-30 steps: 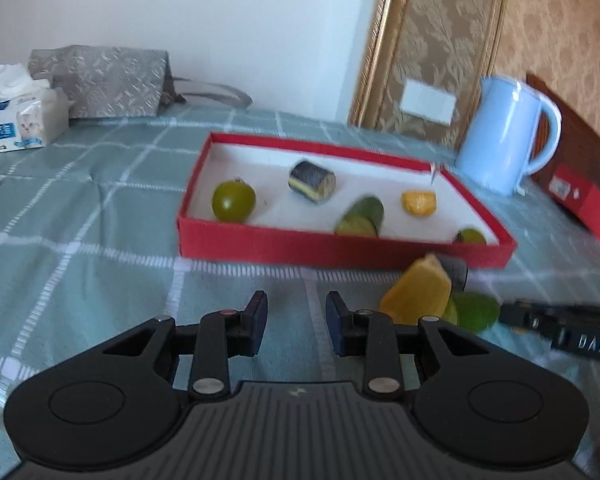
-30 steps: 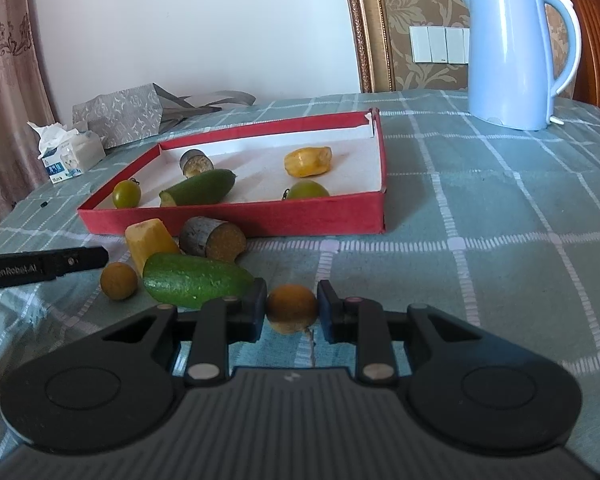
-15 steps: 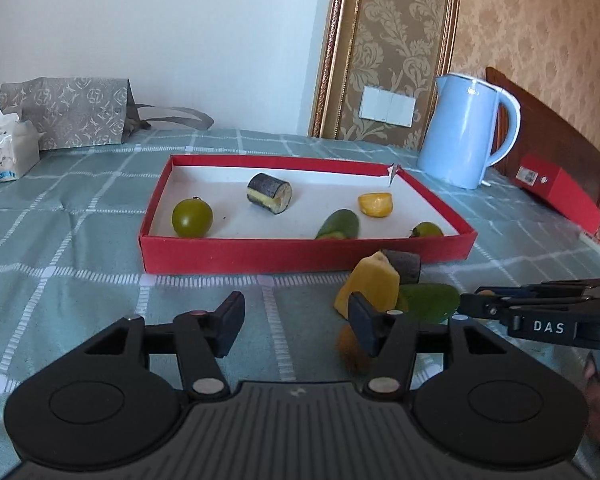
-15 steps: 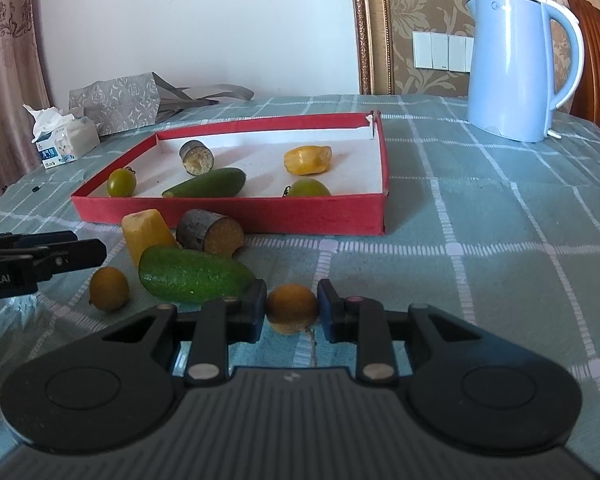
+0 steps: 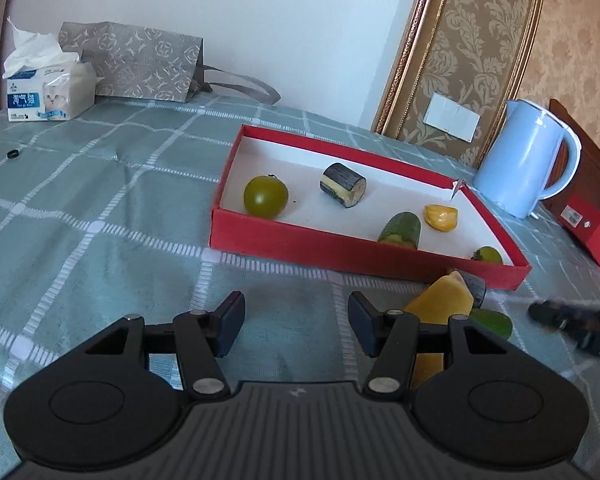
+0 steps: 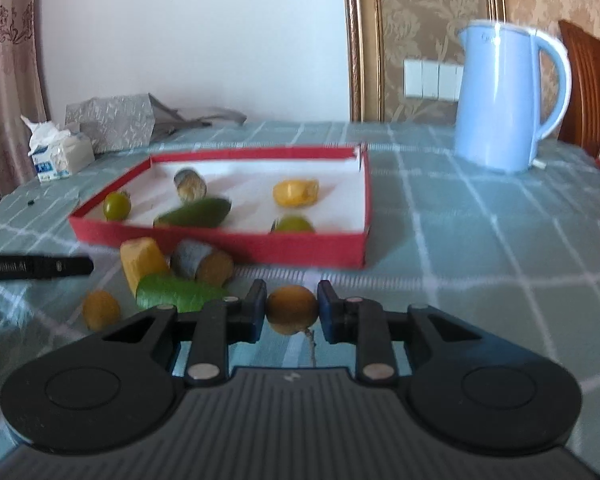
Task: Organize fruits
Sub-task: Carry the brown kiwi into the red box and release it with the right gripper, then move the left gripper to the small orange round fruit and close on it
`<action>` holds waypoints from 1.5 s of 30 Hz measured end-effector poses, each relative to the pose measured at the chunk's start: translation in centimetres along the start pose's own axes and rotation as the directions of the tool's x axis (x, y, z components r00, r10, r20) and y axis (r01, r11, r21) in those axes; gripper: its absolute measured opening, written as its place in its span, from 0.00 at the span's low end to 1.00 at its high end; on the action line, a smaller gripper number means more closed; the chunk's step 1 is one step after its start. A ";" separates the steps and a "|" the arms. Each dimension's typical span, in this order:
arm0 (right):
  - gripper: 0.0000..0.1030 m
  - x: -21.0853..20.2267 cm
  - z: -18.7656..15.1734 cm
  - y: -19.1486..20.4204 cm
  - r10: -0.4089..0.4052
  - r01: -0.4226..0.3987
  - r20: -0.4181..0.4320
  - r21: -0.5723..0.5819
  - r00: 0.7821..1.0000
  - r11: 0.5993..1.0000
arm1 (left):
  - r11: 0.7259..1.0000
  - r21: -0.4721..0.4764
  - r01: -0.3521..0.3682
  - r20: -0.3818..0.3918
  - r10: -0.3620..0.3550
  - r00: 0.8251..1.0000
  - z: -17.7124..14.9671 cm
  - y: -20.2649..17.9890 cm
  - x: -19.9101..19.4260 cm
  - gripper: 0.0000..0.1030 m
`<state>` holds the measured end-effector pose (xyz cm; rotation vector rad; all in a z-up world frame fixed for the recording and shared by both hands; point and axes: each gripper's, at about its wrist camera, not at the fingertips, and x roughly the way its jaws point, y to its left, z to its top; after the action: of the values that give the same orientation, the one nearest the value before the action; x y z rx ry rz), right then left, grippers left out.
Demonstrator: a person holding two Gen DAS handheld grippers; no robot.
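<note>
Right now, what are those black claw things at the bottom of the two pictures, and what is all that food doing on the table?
Those are grabbing tools. A person holds one in each hand, and each tool has a camera looking out along its two fingers, so each picture is one tool's own view.

The left gripper is open, with nothing between its fingers. The right gripper is shut on a small orange fruit.

On the checked tablecloth sits a red box with pieces of food already inside it. In front of the box, a yellow piece, a brown-ended chunk, a green piece and another small orange fruit lie on the cloth. A blue kettle and a tissue pack stand farther back.
</note>
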<state>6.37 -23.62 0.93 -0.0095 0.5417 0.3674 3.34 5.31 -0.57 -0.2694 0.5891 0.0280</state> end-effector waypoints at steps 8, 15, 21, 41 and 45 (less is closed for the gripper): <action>0.25 2.2 4.4 0.5 -0.016 0.019 0.049 -0.057 0.999 0.998 | 0.998 0.053 -0.023 0.002 0.023 1.000 -0.2 -0.8 0.1 0.57; 0.25 5.4 6.5 2.7 -0.003 0.008 0.041 -0.144 0.999 0.990 | 0.997 0.079 -0.022 0.000 0.022 1.000 -0.4 -1.2 0.1 0.63; 0.25 9.0 7.3 3.7 0.003 -0.005 -0.018 -0.169 1.000 0.986 | 0.995 0.097 -0.024 -0.002 0.025 1.000 -0.4 -1.5 0.3 0.66; 0.80 9.1 6.6 3.6 -0.044 0.048 0.042 -0.118 0.998 0.992 | 0.992 0.126 -0.022 -0.004 0.023 1.000 -0.6 -2.0 0.5 0.75; 0.89 6.2 5.4 2.6 -0.087 0.095 0.102 -0.085 0.991 0.992 | 0.992 0.126 -0.022 -0.004 0.023 1.000 -0.5 -2.0 0.5 0.75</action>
<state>13.13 -18.52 2.60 -0.1023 0.4257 0.3013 3.68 3.23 -0.80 -0.1408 0.5967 0.0116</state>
